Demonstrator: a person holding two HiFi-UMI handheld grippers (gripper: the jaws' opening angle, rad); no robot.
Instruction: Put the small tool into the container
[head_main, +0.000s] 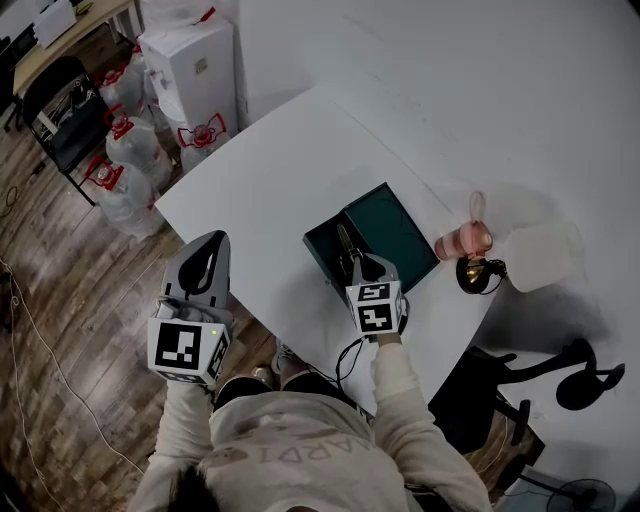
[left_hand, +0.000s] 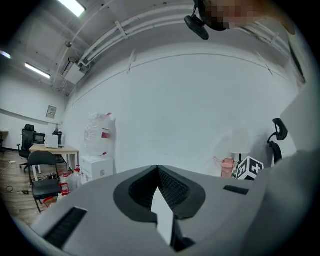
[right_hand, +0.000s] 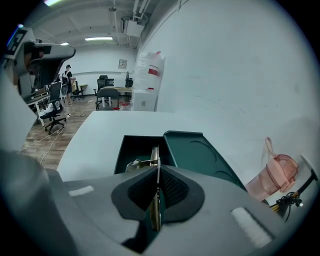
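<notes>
The right gripper (right_hand: 156, 172), jaws nearly together on the thin small tool (right_hand: 154, 156), is holding it over the open container (right_hand: 126, 150), needing only a lower-and-release, while the left gripper (left_hand: 158, 169) is idling closed and empty.

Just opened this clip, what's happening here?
A person's right gripper is shut on a thin metal tool, holding it at the opening of the dark green container on the white table. The tool is not yet released. The left gripper is shut and empty, held off the table's edge.
</notes>
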